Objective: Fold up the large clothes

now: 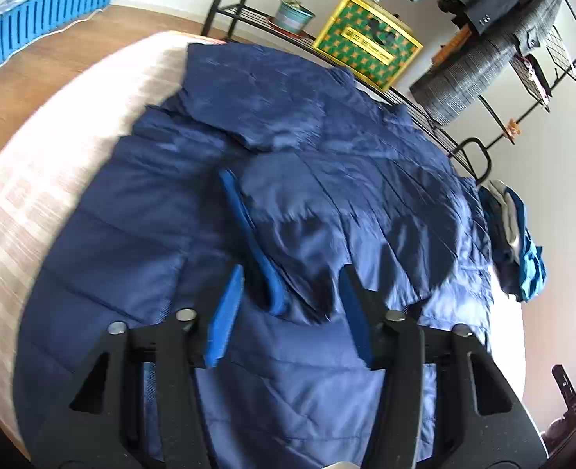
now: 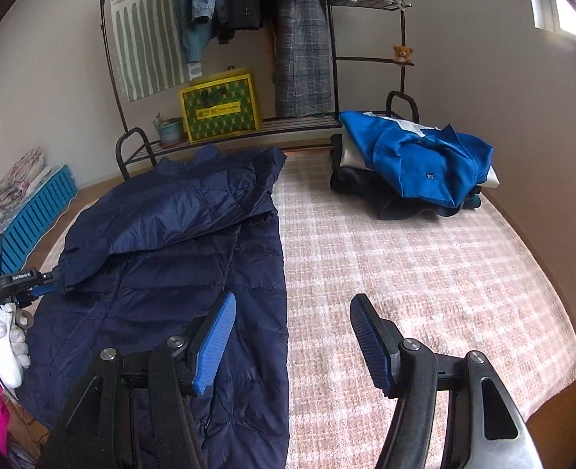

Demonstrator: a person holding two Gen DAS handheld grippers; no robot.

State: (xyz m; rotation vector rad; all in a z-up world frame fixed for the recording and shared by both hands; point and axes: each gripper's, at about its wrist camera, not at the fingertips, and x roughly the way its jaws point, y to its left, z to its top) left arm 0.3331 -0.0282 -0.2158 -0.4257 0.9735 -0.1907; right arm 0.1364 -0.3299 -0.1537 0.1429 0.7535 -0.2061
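A navy quilted jacket (image 1: 288,148) (image 2: 178,242) lies flat on a pink plaid blanket (image 2: 405,258). One sleeve is folded across its body. My left gripper (image 1: 289,305) is open just above the jacket; the sleeve's end, with a brighter blue edge band (image 1: 248,226), lies between and ahead of its fingers, and the pads do not press on it. In the right wrist view that left gripper (image 2: 49,285) sits at the jacket's left edge, held by a white-gloved hand (image 2: 2,336). My right gripper (image 2: 293,336) is open and empty over the jacket's right edge.
A pile of folded clothes topped by a blue shirt (image 2: 417,160) (image 1: 518,242) sits at the blanket's far right. A black metal clothes rack (image 2: 331,39) with hanging coats, a yellow-green box (image 2: 221,107) and a plant pot (image 2: 168,129) stands behind. A blue slatted crate (image 2: 33,215) is at left.
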